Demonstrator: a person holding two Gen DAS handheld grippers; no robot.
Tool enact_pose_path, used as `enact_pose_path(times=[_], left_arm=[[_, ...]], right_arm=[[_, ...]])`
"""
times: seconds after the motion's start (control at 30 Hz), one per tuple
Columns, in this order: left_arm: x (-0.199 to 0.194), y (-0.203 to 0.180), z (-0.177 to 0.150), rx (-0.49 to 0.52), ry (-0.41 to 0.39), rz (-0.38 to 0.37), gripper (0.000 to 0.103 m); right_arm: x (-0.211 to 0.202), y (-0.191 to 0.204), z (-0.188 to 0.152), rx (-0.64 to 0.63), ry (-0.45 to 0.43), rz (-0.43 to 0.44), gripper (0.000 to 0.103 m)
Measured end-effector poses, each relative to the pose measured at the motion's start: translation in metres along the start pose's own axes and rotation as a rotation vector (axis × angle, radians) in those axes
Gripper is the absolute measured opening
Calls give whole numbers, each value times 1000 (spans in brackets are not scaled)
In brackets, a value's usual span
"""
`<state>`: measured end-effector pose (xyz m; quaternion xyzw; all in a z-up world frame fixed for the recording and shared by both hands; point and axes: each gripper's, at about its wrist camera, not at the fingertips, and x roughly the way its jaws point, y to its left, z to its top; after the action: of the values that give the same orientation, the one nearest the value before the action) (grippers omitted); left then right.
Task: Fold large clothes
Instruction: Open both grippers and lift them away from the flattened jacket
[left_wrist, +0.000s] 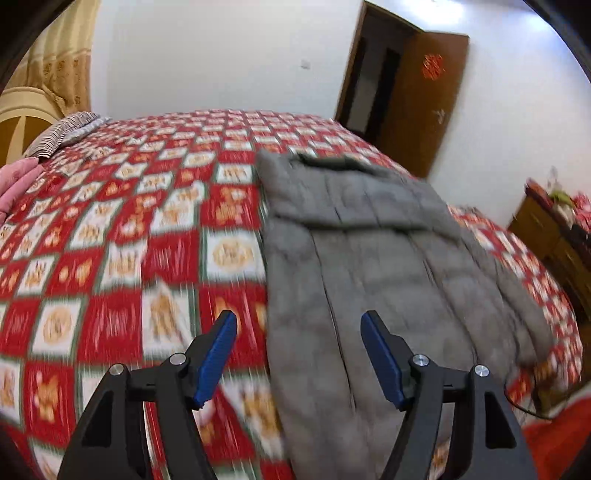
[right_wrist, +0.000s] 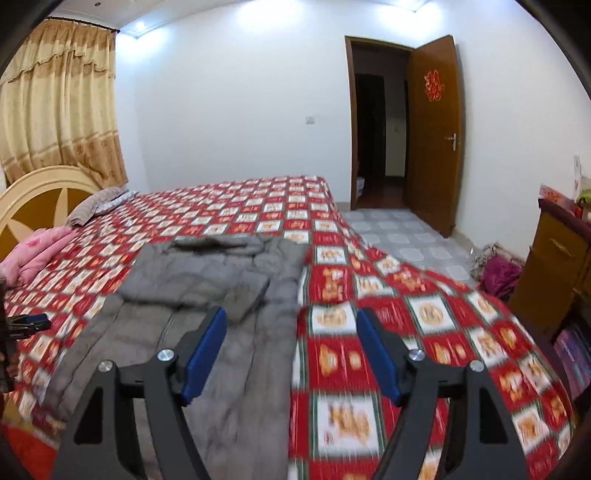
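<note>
Jaws of both tools are standing wide with nothing between the blue pads. Left gripper (left_wrist: 299, 328) is hovering over the near left edge of the grey padded coat (left_wrist: 369, 258); right gripper (right_wrist: 291, 325) is hanging over its near right edge. Coat is lying flat on the red checked bedspread (left_wrist: 129, 240), long axis running straight away from the jaws, sleeves folded across the upper body. Neither tool looks clearly nearer. Beyond, a pink bundle (right_wrist: 40, 251) is sitting near the headboard (right_wrist: 37, 192).

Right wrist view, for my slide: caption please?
Open right tool above a grey padded coat on a red checked bedspread.
</note>
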<state>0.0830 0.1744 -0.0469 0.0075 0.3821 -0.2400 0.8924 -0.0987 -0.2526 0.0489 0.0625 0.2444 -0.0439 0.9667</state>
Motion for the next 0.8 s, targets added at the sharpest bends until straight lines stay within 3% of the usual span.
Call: enact_pose_path(times=[0.17,0.3,0.43,0.6,0.7,0.8], left_arm=[[-9,-15,-36,59,55,-37,70],[-25,-23,-50,97,35,-28,70],[-77,-12,-49,110,-56,2,70],[-172,27,-34,94,-226,150,71],[-210,50,-33,41,-288,185,87],[-208,51,-39,25,-315,185,88]], right_arm=[[-18,3,-38,-20,75,-4,79],[-16,10,-66,10,115,11,79],[-29,13,-70,47,84,41,79],[-53,18,-56,10,-6,48,79],[-49,21,-61,-3,9,48,79],[-25,20,-75,28,84,62,79]])
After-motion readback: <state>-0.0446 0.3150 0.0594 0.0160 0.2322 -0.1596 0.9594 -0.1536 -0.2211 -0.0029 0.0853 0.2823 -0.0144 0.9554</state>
